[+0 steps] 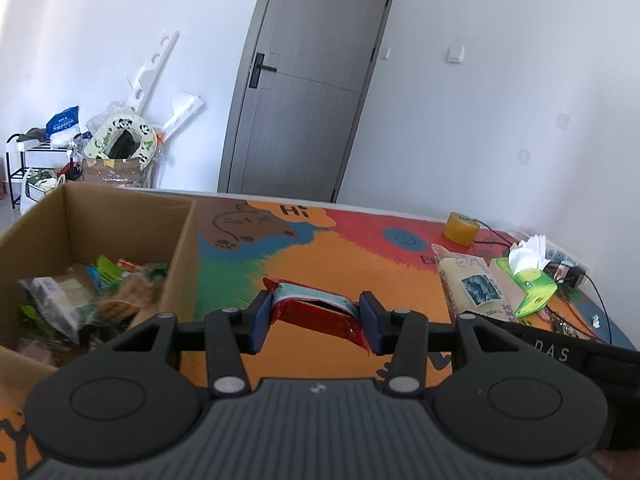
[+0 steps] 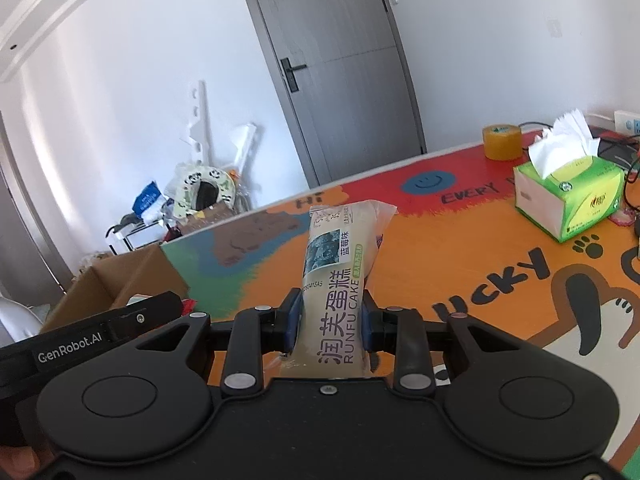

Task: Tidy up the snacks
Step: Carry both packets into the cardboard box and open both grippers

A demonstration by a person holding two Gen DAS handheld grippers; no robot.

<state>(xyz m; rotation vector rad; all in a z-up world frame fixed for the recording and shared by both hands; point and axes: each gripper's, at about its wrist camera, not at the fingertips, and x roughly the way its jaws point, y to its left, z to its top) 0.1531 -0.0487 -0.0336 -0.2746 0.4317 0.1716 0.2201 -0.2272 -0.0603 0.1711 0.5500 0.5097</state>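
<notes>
Cardboard forms the landmark for this scene: an open cardboard box [image 1: 120, 216] stands on the colourful table mat [image 1: 320, 248] and already contains several loose snack packets [image 1: 80, 296], which suggests it serves as the collection point for the task.

Left gripper [image 1: 316, 320]: the blue finger pads [image 1: 260, 320] are closed against both sides of a red snack packet [image 1: 316, 312], which sags slightly between them. The packet is held just beside the box, off its near right wall, above the mat. The grip across the narrow width appears chosen so the packet can be carried level and released over the opening. The gripper points forward, roughly level, with the box to its left.

Right gripper [image 2: 330, 324]: the fingers are closed on the lower part of a pale cake packet [image 2: 340, 272] printed "RUNFU CAKE". The packet projects forward and upward from the pads, its far end unsupported. It is well apart from the box, which lies to the far left in the right wrist view. Holding near one end leaves the length free, probably to allow end-first insertion. The gripper is tilted slightly, aimed across the mat.

A green tissue box [image 2: 568, 200] and a roll of yellow tape [image 2: 502, 142] lie far from the cardboard box, on the opposite side of the mat.
</notes>
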